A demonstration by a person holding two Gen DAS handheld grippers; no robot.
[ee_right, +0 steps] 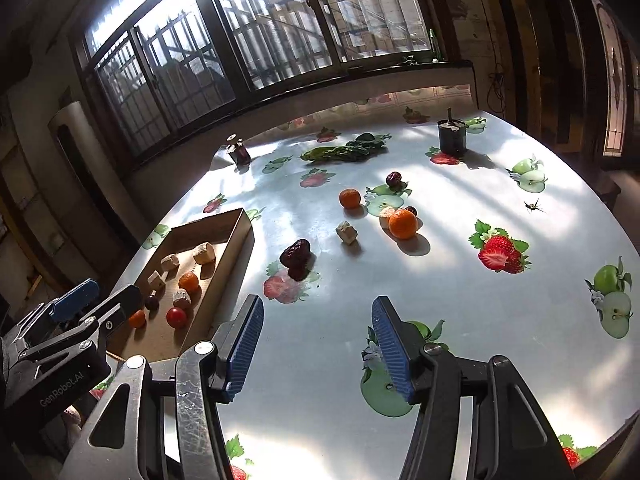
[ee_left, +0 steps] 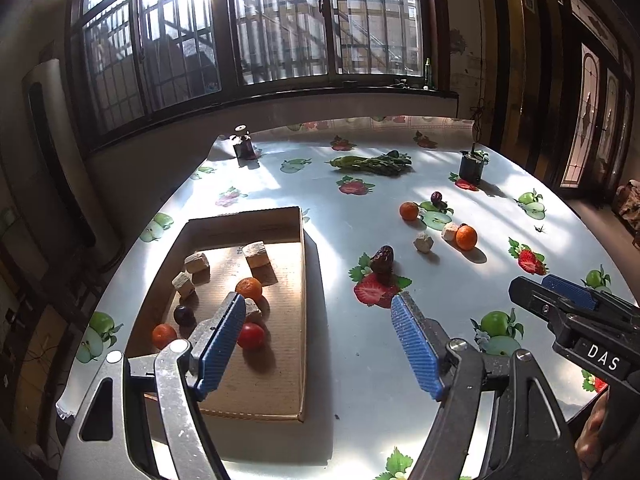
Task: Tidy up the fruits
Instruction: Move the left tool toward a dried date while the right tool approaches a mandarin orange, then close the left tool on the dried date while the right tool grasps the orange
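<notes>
Fruit sits in two groups in the left wrist view: a shallow brown cardboard tray (ee_left: 304,312) holds two small oranges (ee_left: 249,289), a red tomato (ee_left: 251,336), a dark round plum (ee_left: 183,314) and pale beige chunks (ee_left: 256,254), while the glossy fruit-print surface (ee_left: 360,380) to its right carries two more loose oranges (ee_left: 466,237), a wrinkled dark red date (ee_left: 382,259) and further pale chunks. The left tongs (ee_left: 319,302) stand open with nothing between their blue pads; the left finger (ee_left: 220,340) covers part of one chunk and the tomato. The right tongs (ee_left: 532,284) enter at the right edge, partly cut off.

From the right wrist, the right tongs (ee_right: 318,306) are open and empty above the bare surface, the date (ee_right: 295,255) just beyond them. The tray's near corner is hidden behind the left tongs' body (ee_right: 60,344).
</notes>
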